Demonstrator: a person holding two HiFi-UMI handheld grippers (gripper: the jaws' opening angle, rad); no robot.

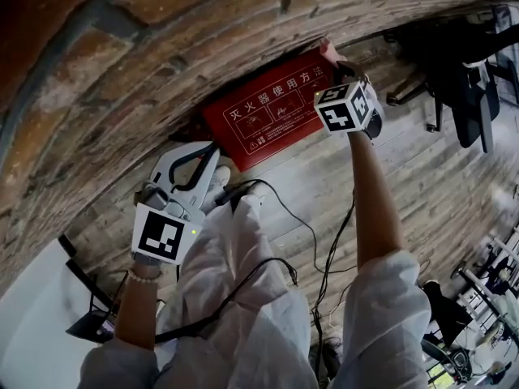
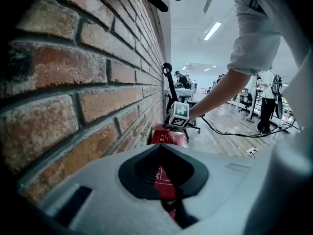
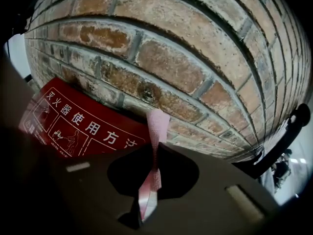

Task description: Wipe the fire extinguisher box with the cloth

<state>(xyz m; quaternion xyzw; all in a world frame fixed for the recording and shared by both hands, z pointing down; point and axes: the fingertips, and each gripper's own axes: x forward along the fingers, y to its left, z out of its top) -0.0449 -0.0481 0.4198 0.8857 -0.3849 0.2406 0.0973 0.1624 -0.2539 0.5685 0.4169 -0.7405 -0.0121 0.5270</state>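
Head view: our left gripper hovers just off the left end of the fire extinguisher box, jaws closed on nothing. The box sits against the brick wall. Our right gripper pinches the pink cloth at the box's right corner. We judge wiping under way; the share already wiped is unclear.

A weathered brick wall meets a pale wooden plank floor; black office chairs stand farther off; strip lights glow overhead.
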